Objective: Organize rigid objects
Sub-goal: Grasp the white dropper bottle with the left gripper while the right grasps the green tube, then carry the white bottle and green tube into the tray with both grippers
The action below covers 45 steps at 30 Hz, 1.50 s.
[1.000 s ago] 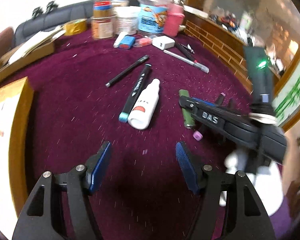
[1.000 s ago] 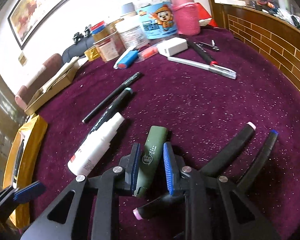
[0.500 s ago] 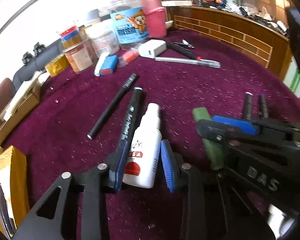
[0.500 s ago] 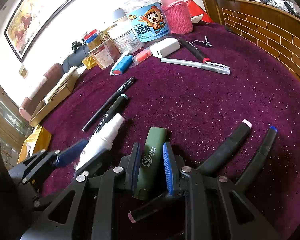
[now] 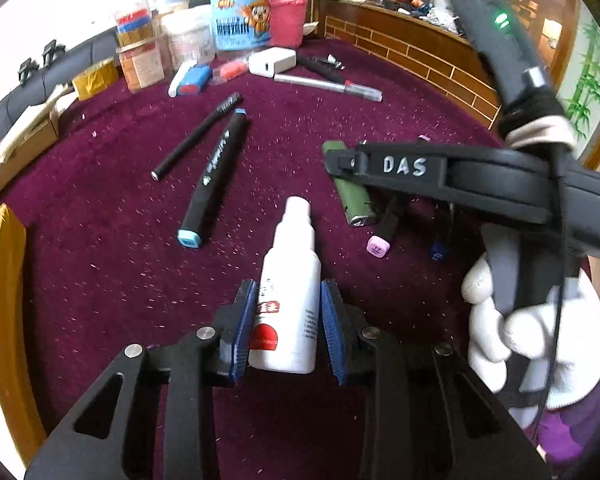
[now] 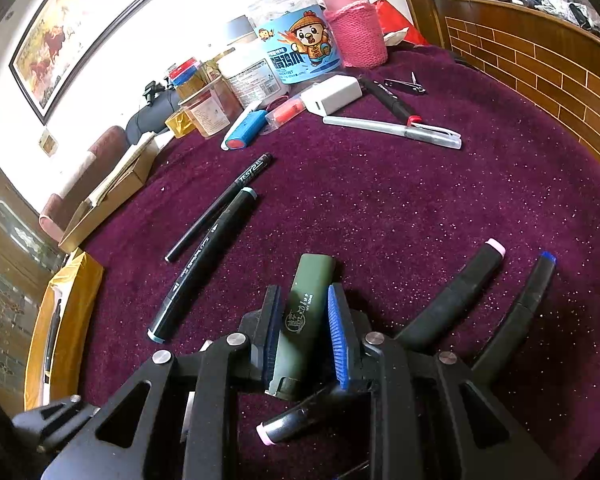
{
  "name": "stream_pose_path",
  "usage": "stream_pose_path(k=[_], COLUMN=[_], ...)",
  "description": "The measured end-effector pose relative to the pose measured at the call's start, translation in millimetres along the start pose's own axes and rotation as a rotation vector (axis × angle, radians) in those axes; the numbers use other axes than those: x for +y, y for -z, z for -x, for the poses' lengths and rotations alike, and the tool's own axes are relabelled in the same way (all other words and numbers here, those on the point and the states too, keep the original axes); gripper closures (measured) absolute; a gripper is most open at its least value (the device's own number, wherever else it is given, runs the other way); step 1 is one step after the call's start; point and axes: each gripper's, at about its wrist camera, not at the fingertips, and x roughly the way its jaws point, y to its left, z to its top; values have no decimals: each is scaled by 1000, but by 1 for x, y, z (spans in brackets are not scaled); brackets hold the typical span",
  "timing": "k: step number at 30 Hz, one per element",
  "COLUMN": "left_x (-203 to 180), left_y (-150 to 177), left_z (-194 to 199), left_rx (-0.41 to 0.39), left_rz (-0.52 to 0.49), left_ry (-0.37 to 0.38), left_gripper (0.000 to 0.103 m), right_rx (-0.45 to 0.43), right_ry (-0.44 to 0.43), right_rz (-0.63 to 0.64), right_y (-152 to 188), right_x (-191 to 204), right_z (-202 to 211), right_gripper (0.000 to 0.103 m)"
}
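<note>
Meanwhile, a white spray bottle is clamped by the left gripper, a green lighter by the right gripper; both should be lifted level, judging by the crowded tabletop.

A purple cloth-covered table carries markers, a white pen, a charger and jars.

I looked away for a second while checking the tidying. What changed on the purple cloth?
The left gripper came down and closed its fingers on the white bottle, now lifted off the cloth. The right gripper stayed clamped on the green lighter. The markers and pens stayed put.
</note>
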Motion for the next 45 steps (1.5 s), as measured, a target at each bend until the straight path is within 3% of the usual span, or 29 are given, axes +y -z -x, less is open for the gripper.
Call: stream_pose_path(k=[3,6,8,11,17,22,25,26,30,37,45], left_x=[-6,-10,-6,3,15,21,30,34,47,80,122], left_y=[-1,0,1,6,19,36,47,51,65,92,124], left_z=[-4,-5,-3,3,23,41,50,54,72,106,130], left_rx=[-41,-72,-76,-76,-86,-100,-103,-108,-135,-208,-274], left_rz=[-2,-20,5,57,152,213,260,275,321,410,524], left_ry=[-20,-38,-28,5,83,111,125,128,134,158,165], left_gripper=[66,67,77,77,77,77,77,76,76,76,76], right_rx=[0,0,0,0,5,10,18,23,32,65,60], right_ry=[-10,-15,-15,-15,-6,-3,29,42,69,-105,-209], right_rz=[-8,-10,-9,-9,65,87,122,135,165,12,19], right_y=[0,-1,-1,0,1,2,3,4,5,14,30], right_x=[-2,-3,-3,-3,12,15,21,23,29,13,41], right_z=[0,0,0,0,-2,-3,-4,-6,-7,15,50], right_gripper=[82,82,82,82,64,62,74,85,85,86,85])
